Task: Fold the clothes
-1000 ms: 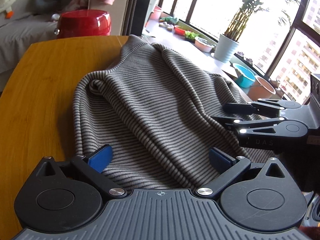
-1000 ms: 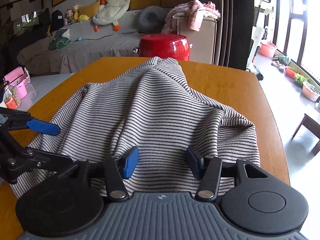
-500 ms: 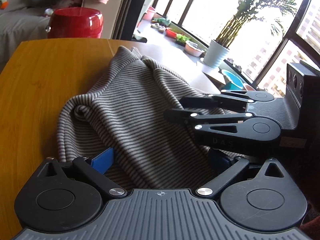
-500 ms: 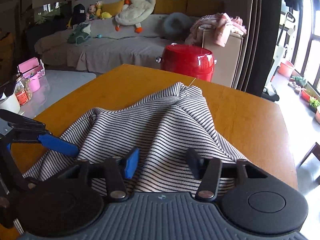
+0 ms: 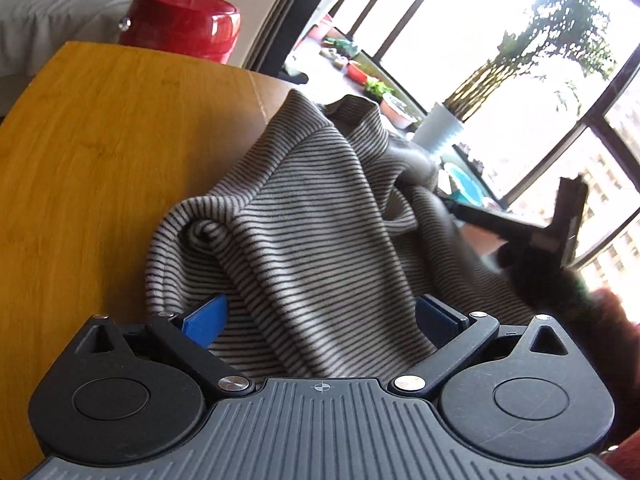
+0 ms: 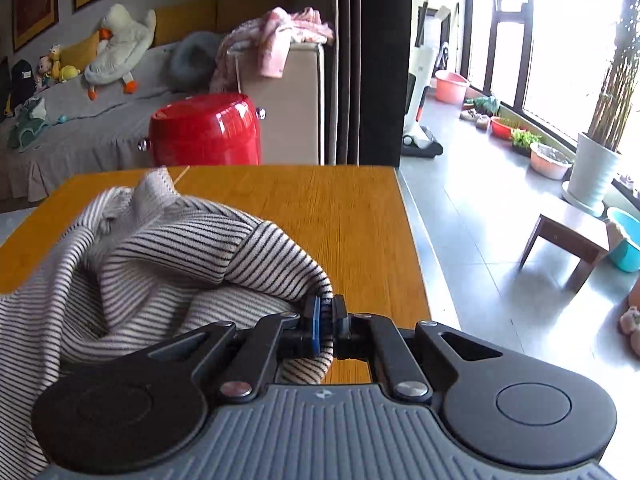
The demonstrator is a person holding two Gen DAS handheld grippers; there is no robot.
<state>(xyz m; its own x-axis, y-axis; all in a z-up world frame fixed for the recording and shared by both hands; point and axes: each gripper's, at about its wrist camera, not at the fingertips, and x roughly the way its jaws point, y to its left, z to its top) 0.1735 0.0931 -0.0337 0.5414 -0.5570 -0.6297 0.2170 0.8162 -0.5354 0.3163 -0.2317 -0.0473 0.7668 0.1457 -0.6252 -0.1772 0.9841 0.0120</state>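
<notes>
A grey striped sweater (image 5: pixel 312 232) lies bunched on the wooden table (image 5: pixel 100 152). My left gripper (image 5: pixel 320 316) is open, its blue pads wide apart with the cloth lying between them at the near edge. My right gripper (image 6: pixel 325 320) is shut on an edge of the striped sweater (image 6: pixel 168 264) and holds it lifted, the cloth draping down to the left. The right gripper also shows in the left wrist view (image 5: pixel 520 228) at the far right, partly hidden behind the raised cloth.
A red stool (image 6: pixel 206 132) stands beyond the table's far edge, with a sofa behind it. The table's right edge (image 6: pixel 412 232) drops to a tiled floor with a small wooden stool (image 6: pixel 568 244), plant pots and basins by the window.
My right gripper has closed on the sweater's edge and pulled it up and to the right. The sweater has bunched and lifted. My left gripper stays open over the near cloth.
</notes>
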